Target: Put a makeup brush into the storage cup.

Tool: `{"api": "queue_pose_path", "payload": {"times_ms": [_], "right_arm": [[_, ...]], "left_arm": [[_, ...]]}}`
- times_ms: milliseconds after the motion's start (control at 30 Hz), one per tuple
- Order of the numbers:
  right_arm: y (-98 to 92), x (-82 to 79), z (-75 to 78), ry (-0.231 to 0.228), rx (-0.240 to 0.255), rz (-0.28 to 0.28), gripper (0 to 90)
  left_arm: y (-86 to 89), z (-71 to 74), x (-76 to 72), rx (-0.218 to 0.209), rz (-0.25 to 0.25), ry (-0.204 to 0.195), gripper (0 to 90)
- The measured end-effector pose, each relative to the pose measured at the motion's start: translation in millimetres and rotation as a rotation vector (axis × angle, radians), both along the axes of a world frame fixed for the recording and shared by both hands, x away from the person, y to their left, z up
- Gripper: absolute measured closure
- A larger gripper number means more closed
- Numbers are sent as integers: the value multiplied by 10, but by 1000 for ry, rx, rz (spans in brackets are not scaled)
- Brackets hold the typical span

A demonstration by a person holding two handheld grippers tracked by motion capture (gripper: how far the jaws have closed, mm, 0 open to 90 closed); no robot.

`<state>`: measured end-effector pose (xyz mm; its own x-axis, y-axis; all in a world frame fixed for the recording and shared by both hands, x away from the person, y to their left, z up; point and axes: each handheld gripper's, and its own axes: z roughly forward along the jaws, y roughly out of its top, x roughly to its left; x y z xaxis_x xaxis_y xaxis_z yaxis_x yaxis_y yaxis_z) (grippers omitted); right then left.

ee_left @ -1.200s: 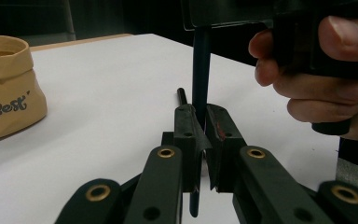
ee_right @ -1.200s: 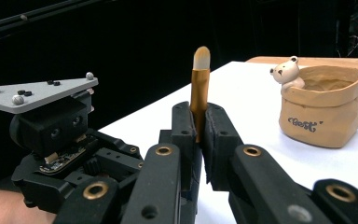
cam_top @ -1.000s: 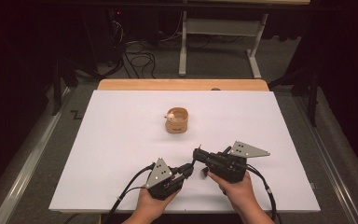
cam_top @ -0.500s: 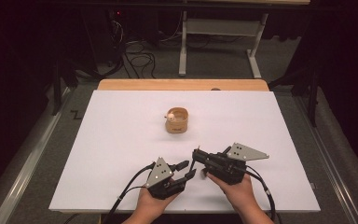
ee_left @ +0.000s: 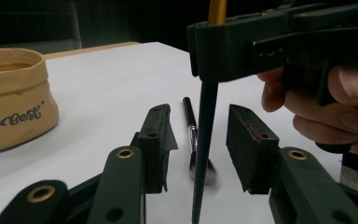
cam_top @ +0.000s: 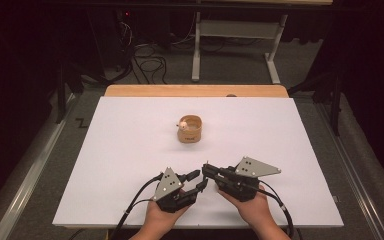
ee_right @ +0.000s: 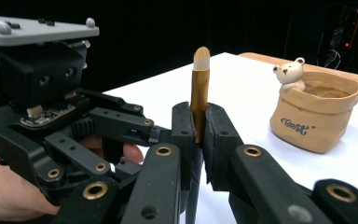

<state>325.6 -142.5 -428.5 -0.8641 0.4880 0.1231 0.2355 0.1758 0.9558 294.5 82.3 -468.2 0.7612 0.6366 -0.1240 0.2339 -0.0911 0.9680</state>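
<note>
Gold ferrule and pale tip stand straight up between the pads of my right gripper (ee_right: 196, 140), which is pinched tight on the upright brush (ee_right: 199, 88) near the middle of its length. In the left gripper view the dark handle of that brush (ee_left: 205, 140) runs down from the right gripper's jaws to the white table (cam_top: 130, 150), its lower end passing between the spread jaws of my left gripper (cam_top: 196, 181) without either pad touching it.

That is the change: a second ago the left jaws were nearly closed, and they have just been opening, so they now stand apart on either side of the handle. I read this as a handover done, with the right gripper alone carrying the brush.

Its long axis is vertical, soft tip up, handle end down at the near edge of the table. A second brush (ee_left: 193, 140) lies flat on the table just behind, bristles toward me. The tan pouch-shaped pot (cam_top: 190, 129) with the little bear sits well apart at mid-table, probably where the brush goes.
</note>
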Motion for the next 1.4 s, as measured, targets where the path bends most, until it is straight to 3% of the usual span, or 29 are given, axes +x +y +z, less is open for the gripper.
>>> {"api": "queue_pose_path", "payload": {"times_ms": [800,1400], "right_arm": [[61,-15,-39,16,-15,19,850],[74,-18,-53,14,-14,15,847]], "left_arm": [[13,1,-10,11,-14,1,761],[5,-1,-13,17,-13,1,820]]}}
